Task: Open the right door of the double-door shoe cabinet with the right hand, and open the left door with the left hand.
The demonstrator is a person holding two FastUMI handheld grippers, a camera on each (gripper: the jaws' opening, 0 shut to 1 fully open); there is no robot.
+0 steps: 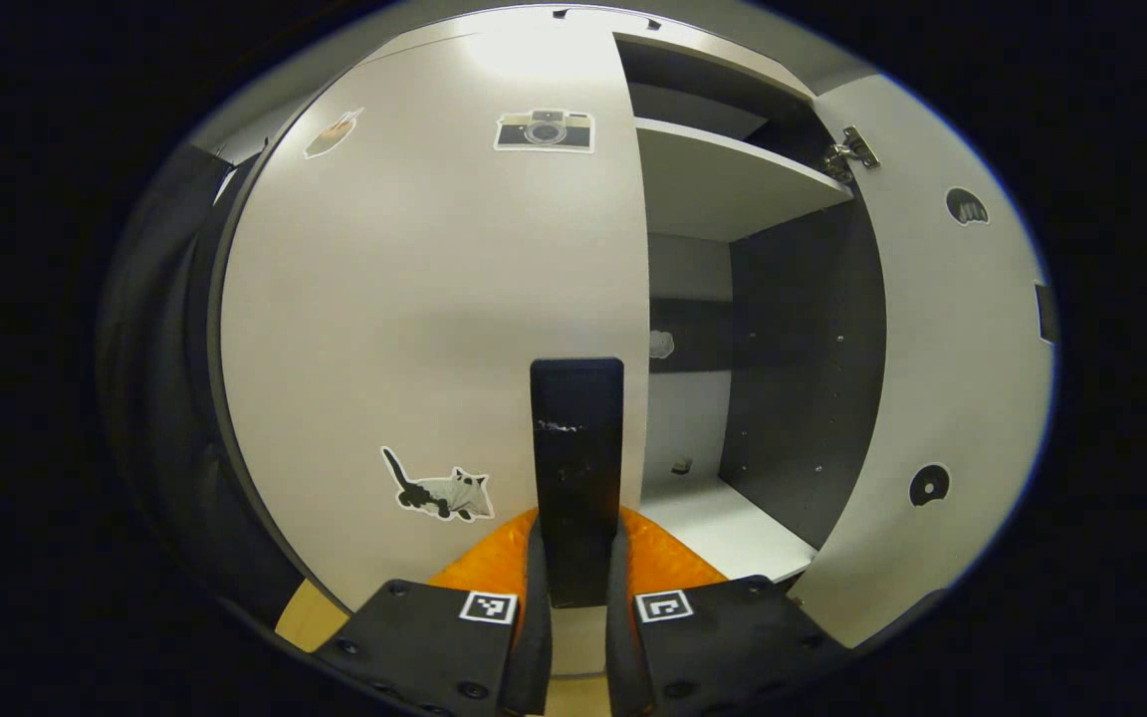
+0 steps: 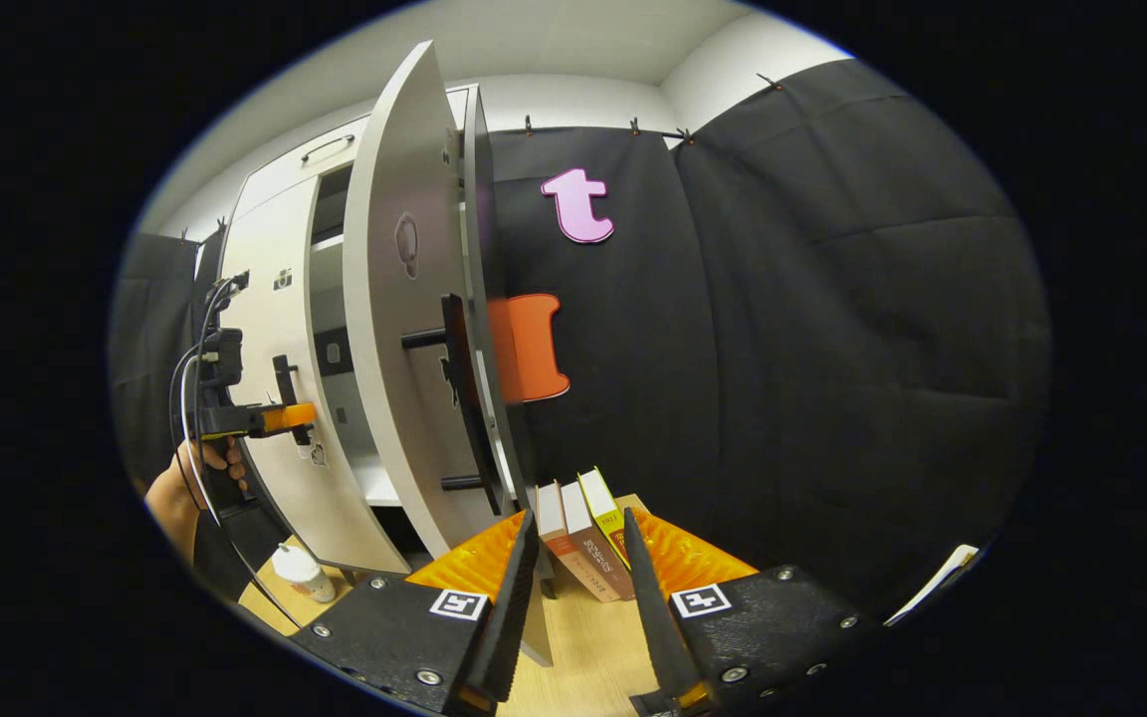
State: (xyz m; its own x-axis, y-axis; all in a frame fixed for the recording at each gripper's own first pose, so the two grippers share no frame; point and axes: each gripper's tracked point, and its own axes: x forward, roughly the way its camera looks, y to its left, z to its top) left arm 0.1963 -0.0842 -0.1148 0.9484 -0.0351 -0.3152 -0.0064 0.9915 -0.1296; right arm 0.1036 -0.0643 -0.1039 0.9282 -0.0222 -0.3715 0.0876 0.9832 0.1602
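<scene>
Left gripper point(image 1: 578, 597) is clamped on the left door's handle point(image 1: 576, 468), a stiff vertical bar; the left door point(image 1: 414, 319) is closed. Right door point(image 1: 952, 349) is swung wide; the right gripper point(image 2: 573, 597) hangs open w/ nothing held. Doors look like rigid, light board on hinges, prob. easy to swing. No legible writing; stickers only: cat point(image 1: 439, 488), camera point(image 1: 545, 130).

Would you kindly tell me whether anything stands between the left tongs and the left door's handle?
Nothing visible does: the handle sits right between the left tongs, on the closed left door.
</scene>
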